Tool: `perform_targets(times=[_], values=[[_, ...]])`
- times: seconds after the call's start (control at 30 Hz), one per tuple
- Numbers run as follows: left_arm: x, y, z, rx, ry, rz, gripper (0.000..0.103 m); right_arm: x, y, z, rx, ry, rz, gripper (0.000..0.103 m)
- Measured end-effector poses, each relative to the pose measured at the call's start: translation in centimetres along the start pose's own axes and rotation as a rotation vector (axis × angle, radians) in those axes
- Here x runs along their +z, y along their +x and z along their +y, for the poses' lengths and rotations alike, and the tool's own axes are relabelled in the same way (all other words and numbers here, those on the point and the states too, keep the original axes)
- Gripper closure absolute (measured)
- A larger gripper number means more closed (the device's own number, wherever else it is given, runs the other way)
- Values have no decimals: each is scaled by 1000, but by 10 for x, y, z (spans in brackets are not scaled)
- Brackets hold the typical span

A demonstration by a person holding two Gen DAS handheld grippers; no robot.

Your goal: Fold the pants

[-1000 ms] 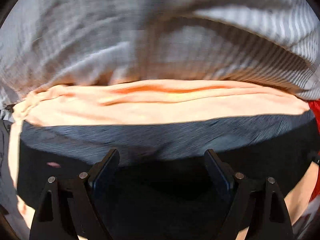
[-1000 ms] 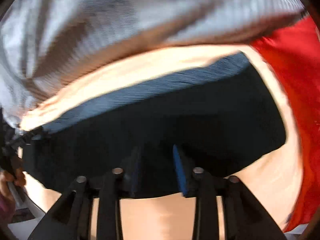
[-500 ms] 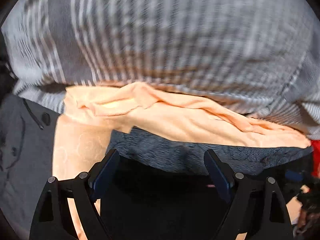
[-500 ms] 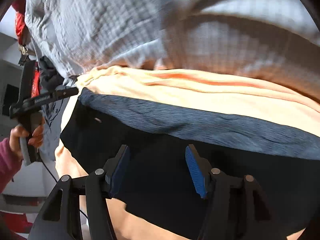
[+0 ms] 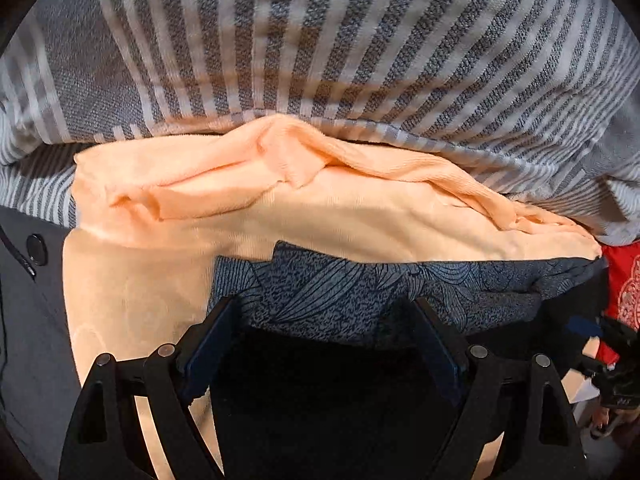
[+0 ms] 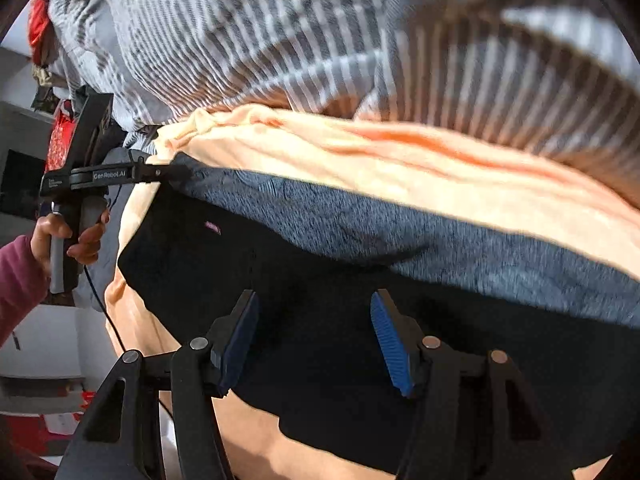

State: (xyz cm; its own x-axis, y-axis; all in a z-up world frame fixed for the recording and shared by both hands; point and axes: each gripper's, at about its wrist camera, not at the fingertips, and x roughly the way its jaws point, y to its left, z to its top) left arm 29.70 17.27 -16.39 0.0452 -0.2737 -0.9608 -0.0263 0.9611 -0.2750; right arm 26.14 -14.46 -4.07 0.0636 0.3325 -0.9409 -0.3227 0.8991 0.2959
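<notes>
The dark pants [image 5: 320, 408] lie flat on a peach sheet, their top edge showing a blue-grey patterned band [image 5: 360, 292]. My left gripper [image 5: 328, 328] hangs open over that band near the pants' left end, with nothing pinched between its pads. In the right wrist view the same pants [image 6: 304, 264] spread wide, and the left gripper [image 6: 170, 172] has its tip at their far left corner. My right gripper [image 6: 316, 330] stands open just above the black cloth, its blue pads apart and gripping nothing. It also shows at the right edge of the left wrist view [image 5: 600, 340].
A grey-and-white striped quilt [image 5: 320, 60] is bunched along the far side of the peach sheet [image 5: 360, 220]. A grey garment [image 5: 28, 320] lies left of the sheet and red cloth [image 5: 624, 280] to the right. A hand [image 6: 76, 236] in a magenta sleeve holds the left gripper's handle.
Both grippers have swung sideways along the pants' top edge. The right gripper's jaws have spread wider. The left view now reaches the pants' left end and the grey garment.
</notes>
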Motion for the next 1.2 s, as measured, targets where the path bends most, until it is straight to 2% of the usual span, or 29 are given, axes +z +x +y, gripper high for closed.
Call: perform_targets(times=[0.13,0.27,0.3,0.37,0.4,0.43,0.47,0.5,0.57,0.8,0.9,0.93,0.97,1.03,1.07,1.1,1.17,1.2], values=[[1,13,-6,-4,50,9,16,26,9,15,-13,-116,-4,41],[0,13,-11,10,65,12,17,59,36,31,64,-186,42,39],[-1,13,-10,17,62,4,20,65,45,35,77,-203,60,39],[-4,14,-7,43,59,-9,39,74,67,43,90,-244,104,39],[-7,15,-4,44,53,-18,43,77,78,47,93,-258,134,41],[-10,11,1,23,37,-35,49,78,90,49,99,-259,182,49],[-11,10,4,7,27,-42,49,77,99,50,87,-250,218,88],[-13,6,6,-9,19,-56,49,77,104,50,62,-240,234,94],[-18,-1,6,-19,26,-85,50,77,97,53,76,-219,212,97],[-27,-45,24,-39,-36,-180,50,94,75,76,74,-263,132,97],[-30,-41,36,57,-90,-186,50,100,87,83,50,-269,110,95],[-30,-34,41,107,-118,-176,50,101,96,87,23,-266,95,91],[-31,-32,43,126,-143,-171,50,101,99,86,7,-259,94,84],[-33,-37,43,143,-173,-193,50,98,103,89,-42,-233,93,82],[-35,-43,40,170,-165,-214,50,96,96,93,-45,-240,75,77],[-36,-49,37,195,-158,-227,50,92,86,95,-45,-260,50,66],[-39,-64,34,217,-154,-250,50,81,57,90,-57,-285,-26,49],[-41,-72,35,206,-161,-259,50,75,43,83,-58,-273,-53,49]])
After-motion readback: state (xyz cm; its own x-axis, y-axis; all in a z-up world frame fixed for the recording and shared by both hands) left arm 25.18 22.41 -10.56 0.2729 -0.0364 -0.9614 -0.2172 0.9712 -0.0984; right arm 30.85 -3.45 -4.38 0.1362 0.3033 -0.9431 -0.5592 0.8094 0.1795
